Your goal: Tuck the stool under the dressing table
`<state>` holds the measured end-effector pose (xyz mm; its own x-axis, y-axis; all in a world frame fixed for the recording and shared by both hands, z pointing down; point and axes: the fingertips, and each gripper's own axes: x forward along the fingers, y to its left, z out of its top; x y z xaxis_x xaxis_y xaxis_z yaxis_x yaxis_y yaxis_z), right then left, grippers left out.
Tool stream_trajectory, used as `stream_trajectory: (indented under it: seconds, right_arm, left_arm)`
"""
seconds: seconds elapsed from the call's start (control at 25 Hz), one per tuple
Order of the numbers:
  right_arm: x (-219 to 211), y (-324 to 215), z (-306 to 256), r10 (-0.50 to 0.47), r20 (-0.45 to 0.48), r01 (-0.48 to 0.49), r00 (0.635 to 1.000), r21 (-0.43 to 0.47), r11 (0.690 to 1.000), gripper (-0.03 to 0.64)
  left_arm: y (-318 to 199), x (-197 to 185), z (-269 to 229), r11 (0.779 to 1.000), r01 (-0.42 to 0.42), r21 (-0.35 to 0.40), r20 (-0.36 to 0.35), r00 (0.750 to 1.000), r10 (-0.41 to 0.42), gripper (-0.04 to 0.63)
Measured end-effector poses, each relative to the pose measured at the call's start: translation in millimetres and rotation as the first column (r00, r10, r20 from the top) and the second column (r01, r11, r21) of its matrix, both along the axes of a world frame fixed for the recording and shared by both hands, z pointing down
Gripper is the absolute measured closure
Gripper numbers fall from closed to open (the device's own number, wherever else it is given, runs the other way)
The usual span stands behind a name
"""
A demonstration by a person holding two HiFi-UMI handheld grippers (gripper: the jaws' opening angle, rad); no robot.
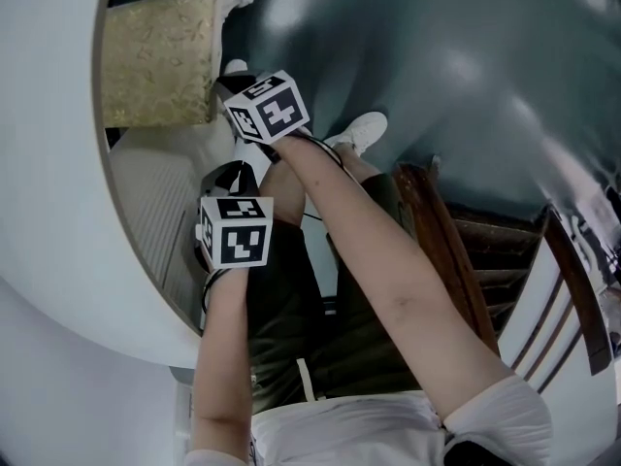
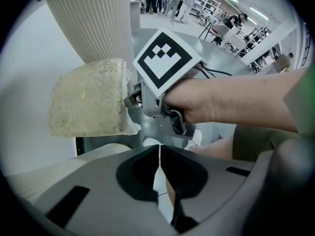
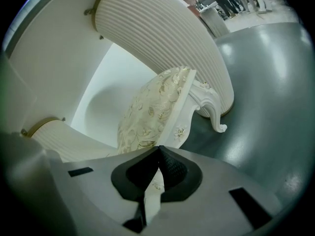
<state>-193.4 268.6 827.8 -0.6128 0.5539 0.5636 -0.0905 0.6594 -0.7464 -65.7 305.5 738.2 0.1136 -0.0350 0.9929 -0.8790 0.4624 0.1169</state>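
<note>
The stool [image 1: 160,56] stands on the floor [image 1: 456,56] in the recess of the table [image 1: 49,183], between its two pedestals [image 3: 162,38], with its left part under the tabletop's rim. The right gripper [image 3: 158,150] is just before the stool's near side, and the left gripper [image 2: 159,154] is behind it, nearer the person and beside the nearer pedestal. A chair [image 1: 466,250] stands well apart to the right, beside the person's legs.

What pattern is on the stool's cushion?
The cushion is cream with gold flowers, clearest in the right gripper view.

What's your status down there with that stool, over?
Left gripper shut, empty. Right gripper shut, at stool edge. Stool partly inside dressing table recess. No obstacle seen.
</note>
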Motion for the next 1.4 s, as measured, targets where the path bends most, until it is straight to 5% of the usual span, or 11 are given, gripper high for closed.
stream_trajectory:
  seconds: [0.36, 0.64, 0.96, 1.24, 1.4]
  right_arm:
    - [57.9, -35.5, 15.8, -0.013, 0.001, 0.013, 1.000, 0.058, 0.998, 0.608]
    - [103.4, -95.0, -34.1, 0.062, 0.043, -0.067, 0.997, 0.116, 0.991, 0.609]
    - [154.8, -177.6, -132.3, 0.142, 0.145, -0.174, 0.979, 0.246, 0.953, 0.609]
    - [176.4, -215.3, -173.6, 0.185, 0.197, -0.240, 0.963, 0.312, 0.919, 0.609]
    - [183.4, -238.0, -194.5, 0.217, 0.217, -0.281, 0.952, 0.333, 0.900, 0.609]
  left_arm:
    - [-31.8, 3.4, 27.8, 0.996, -0.054, 0.077, 0.028, 0.998, 0.052, 0.588]
    - [-61.0, 10.2, 1.4, 0.979, -0.130, 0.159, 0.059, 0.991, 0.122, 0.591]
    - [-130.0, 20.6, -64.2, 0.920, -0.196, 0.341, 0.130, 0.978, 0.160, 0.592]
    - [-172.5, 22.0, -88.0, 0.842, -0.204, 0.499, 0.138, 0.978, 0.156, 0.592]
    - [-191.1, 21.2, -96.3, 0.818, -0.194, 0.542, 0.128, 0.981, 0.148, 0.592]
